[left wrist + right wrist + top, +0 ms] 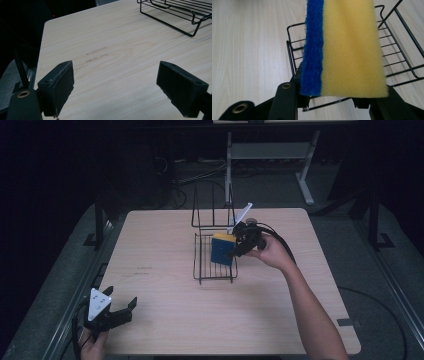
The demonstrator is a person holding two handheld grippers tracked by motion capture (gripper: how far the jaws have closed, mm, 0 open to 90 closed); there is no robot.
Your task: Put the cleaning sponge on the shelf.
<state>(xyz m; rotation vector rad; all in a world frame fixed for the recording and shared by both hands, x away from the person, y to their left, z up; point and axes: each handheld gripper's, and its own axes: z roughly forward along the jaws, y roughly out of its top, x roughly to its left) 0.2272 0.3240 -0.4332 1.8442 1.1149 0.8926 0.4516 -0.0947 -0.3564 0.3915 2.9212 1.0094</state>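
1. High view: the fingers of the right gripper (pixel 236 246) are clamped on the sponge (pixel 222 249), which stands on edge, blue face toward the table's left side and yellow strip on top, over the right half of the rack (pixel 205 270); the hand (pixel 271 251) is just right of the rack
2. Same view: the left gripper (pixel 122 306), fingers apart and nothing between them, sits near the table's (pixel 165 320) front left corner, well apart from the rack
3. Left gripper view: both fingers (pixel 60 86) stand wide apart above bare table (pixel 120 50); the rack (pixel 185 17) lies farther off at the upper right, its foot on the wood
4. Right gripper view: the sponge (pixel 347 47) is gripped at its near end, blue layer left and yellow right, and reaches out over the rack (pixel 399 50), which rests on the table (pixel 249 45)
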